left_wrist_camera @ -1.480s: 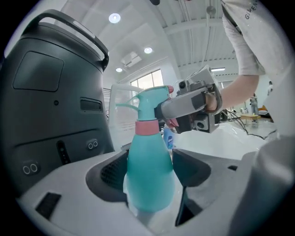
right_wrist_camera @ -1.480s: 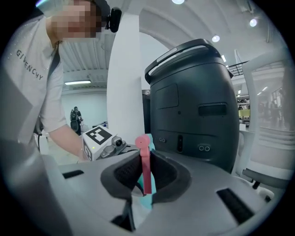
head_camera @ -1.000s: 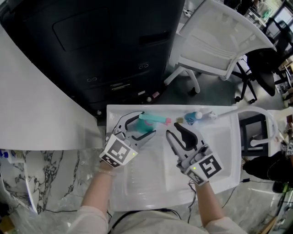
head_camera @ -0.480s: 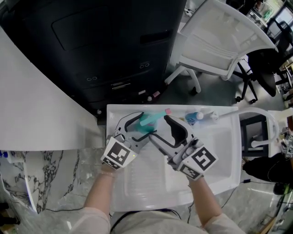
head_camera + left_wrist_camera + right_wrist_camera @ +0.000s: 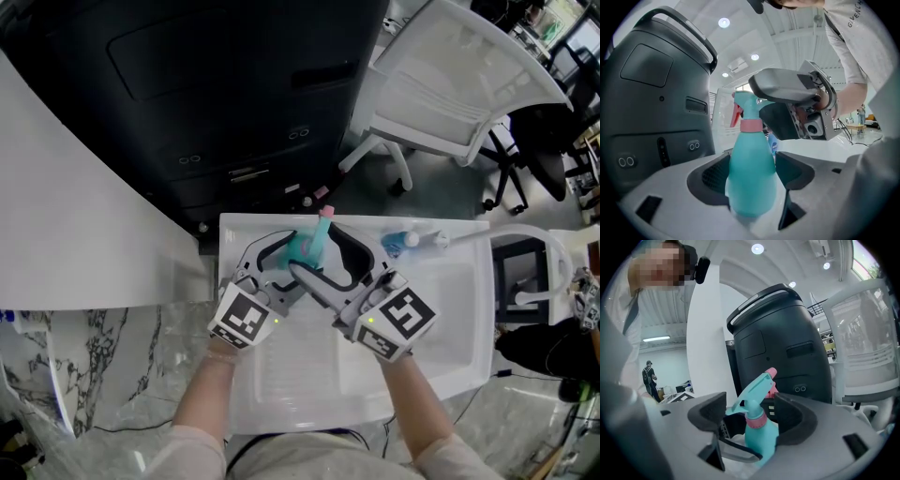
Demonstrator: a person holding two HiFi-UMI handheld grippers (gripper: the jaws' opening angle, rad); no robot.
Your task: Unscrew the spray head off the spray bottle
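My left gripper point(image 5: 292, 255) is shut on the body of a teal spray bottle point(image 5: 307, 247) and holds it above the white tray point(image 5: 450, 309). In the left gripper view the bottle point(image 5: 751, 173) fills the gap between the pads, upright, with a pink collar and a teal spray head point(image 5: 744, 104). My right gripper point(image 5: 321, 255) has come in from the right, and its jaws are opening around the neck. In the right gripper view the spray head point(image 5: 752, 397) and pink collar point(image 5: 758, 421) stand between the wide jaws, with the pads apart from them.
A second bottle with a blue cap point(image 5: 408, 241) lies at the tray's far edge. A large black bin point(image 5: 216, 84) stands behind the tray, and a white chair point(image 5: 450, 84) at the back right. Marble counter point(image 5: 94, 366) lies to the left.
My right gripper moved left up to the bottle and its jaws widened around the spray head. The left gripper swung the bottle from lying sideways to pointing away.
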